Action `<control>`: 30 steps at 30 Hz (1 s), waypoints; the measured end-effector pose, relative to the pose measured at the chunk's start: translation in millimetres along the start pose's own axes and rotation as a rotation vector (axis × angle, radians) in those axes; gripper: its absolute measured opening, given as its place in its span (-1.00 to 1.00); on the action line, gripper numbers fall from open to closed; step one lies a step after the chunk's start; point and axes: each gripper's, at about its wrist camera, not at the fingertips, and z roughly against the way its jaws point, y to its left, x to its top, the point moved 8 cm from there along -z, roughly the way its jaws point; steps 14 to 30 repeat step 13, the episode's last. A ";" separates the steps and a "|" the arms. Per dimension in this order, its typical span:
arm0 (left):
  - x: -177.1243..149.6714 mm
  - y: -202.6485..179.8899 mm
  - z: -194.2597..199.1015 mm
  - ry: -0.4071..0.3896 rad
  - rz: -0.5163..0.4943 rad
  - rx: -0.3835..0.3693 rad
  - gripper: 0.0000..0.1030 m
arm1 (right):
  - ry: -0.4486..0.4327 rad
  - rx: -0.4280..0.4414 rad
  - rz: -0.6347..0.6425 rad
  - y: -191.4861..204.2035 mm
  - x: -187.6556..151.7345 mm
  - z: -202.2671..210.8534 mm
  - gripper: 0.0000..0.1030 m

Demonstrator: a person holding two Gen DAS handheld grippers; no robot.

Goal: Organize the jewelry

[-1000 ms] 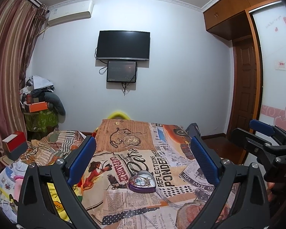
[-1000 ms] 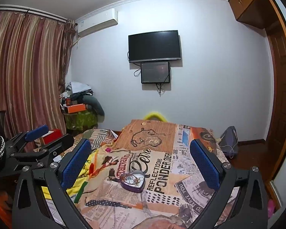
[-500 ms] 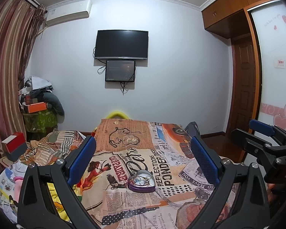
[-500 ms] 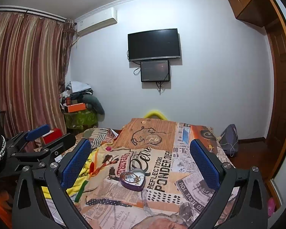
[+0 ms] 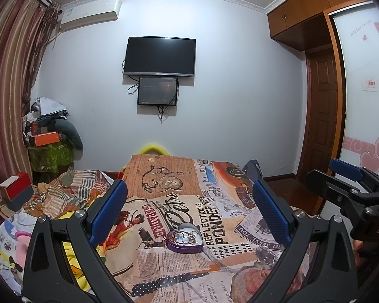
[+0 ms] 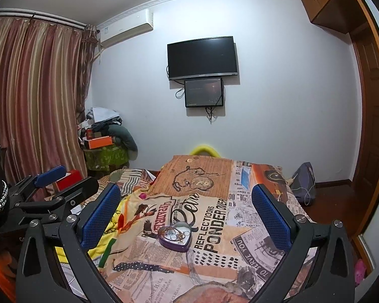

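A purple heart-shaped tin [image 5: 185, 237] with several rings and chains in it sits on the bed's newspaper-print cover [image 5: 214, 265]; it also shows in the right wrist view [image 6: 174, 236]. A loose chain necklace [image 5: 149, 180] lies farther back on the brown patch, seen too in the right wrist view [image 6: 182, 180]. My left gripper [image 5: 189, 209] is open and empty, held above the bed short of the tin. My right gripper [image 6: 187, 209] is open and empty, level with it. Each gripper shows at the edge of the other's view.
A bedside pile of clothes and boxes [image 5: 48, 136] stands at the far left by the curtains [image 6: 32, 96]. A red box [image 5: 15, 189] and crumpled fabrics [image 5: 65, 192] lie left of the bed. A bag [image 6: 303, 184] sits on the floor at right, near the wooden door [image 5: 323, 116].
Both views have tilted very slightly; the grippers stay open and nearly still. The tin and necklace have not moved.
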 end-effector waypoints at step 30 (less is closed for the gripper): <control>-3.2 0.9 -2.8 0.003 -0.004 0.002 0.94 | 0.008 -0.001 -0.003 1.7 -2.0 -2.6 1.00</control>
